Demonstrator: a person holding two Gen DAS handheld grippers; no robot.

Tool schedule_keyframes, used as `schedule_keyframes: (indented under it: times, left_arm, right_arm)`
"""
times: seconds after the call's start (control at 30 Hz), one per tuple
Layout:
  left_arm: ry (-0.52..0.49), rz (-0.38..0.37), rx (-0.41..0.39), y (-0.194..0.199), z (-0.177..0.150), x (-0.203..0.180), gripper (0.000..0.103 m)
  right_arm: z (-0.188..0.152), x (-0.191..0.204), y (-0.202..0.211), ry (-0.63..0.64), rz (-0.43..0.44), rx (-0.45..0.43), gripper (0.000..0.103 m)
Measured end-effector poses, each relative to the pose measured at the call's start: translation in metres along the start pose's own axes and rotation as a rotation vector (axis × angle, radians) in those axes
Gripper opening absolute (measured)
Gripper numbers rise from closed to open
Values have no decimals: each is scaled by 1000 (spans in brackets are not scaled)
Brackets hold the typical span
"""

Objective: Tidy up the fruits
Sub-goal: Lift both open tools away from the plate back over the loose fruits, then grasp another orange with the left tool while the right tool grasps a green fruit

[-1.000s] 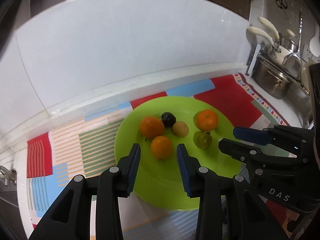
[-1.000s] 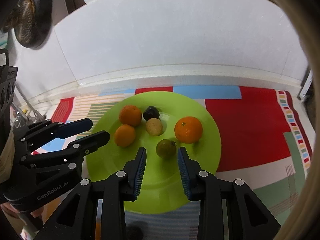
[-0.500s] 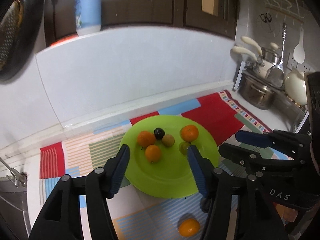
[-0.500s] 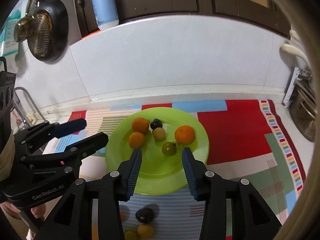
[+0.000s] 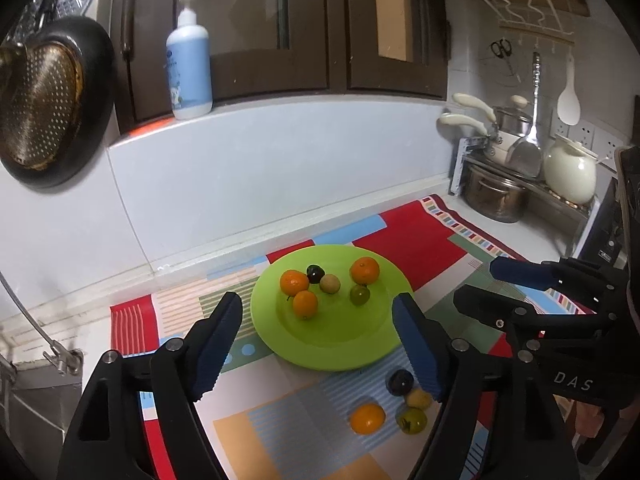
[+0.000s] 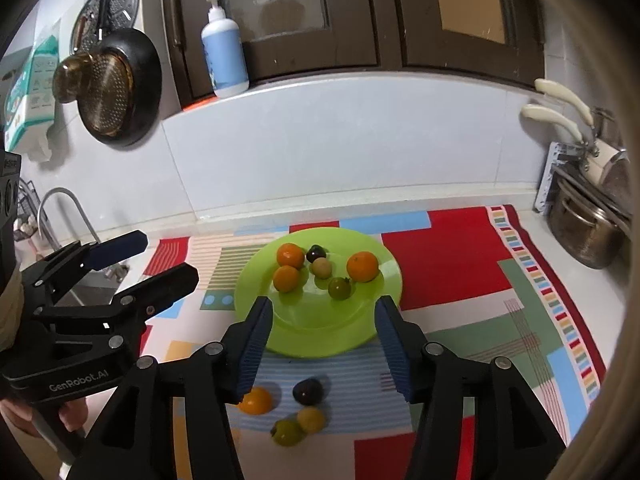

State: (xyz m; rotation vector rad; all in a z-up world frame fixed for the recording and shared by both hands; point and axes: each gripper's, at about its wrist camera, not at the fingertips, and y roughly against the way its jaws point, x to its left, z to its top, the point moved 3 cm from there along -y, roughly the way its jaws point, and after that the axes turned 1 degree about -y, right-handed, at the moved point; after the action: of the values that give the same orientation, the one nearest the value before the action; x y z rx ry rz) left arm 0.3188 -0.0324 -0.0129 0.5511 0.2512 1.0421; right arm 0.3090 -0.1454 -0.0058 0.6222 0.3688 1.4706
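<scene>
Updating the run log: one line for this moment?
left gripper: open | right gripper: open | green plate: six fruits | mat: four fruits loose

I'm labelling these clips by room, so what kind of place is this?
Most likely a home kitchen counter. A steel pot sits on a rack at the right, a faucet curves at the left, and a dark pan hangs on the wall above a patterned mat.

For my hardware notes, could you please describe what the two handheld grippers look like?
Both are matte black plastic frames with silver screws and ribbed blue finger pads. The left gripper carries white "GenRobot.AI" lettering, readable in the right wrist view. The right gripper is marked "DAS". No cables show.
</scene>
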Motion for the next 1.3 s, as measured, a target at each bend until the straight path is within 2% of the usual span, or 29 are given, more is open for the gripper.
schedule_keyframes:
  times: [0.1, 0.47, 0.77, 1.0, 1.3]
  left_arm:
    - [-11, 3, -11, 11, -2, 0, 88]
    - [-96, 14, -45, 39, -18, 1, 91]
    - [-191, -47, -76, 48, -33, 4, 91]
    - [-308, -99, -106, 49, -45, 0, 91]
    - [-392, -188, -86, 34, -60, -6, 90]
  right_arm:
    - [-4, 6, 13, 18, -12, -23, 54]
    - [-23, 19, 45, -10, -72, -63, 56]
    - [-50, 34, 52, -50, -111, -43, 56]
    - [-65, 41, 60, -86, -168, -62, 56]
    - [-83, 48, 54, -71, -211, -33, 56]
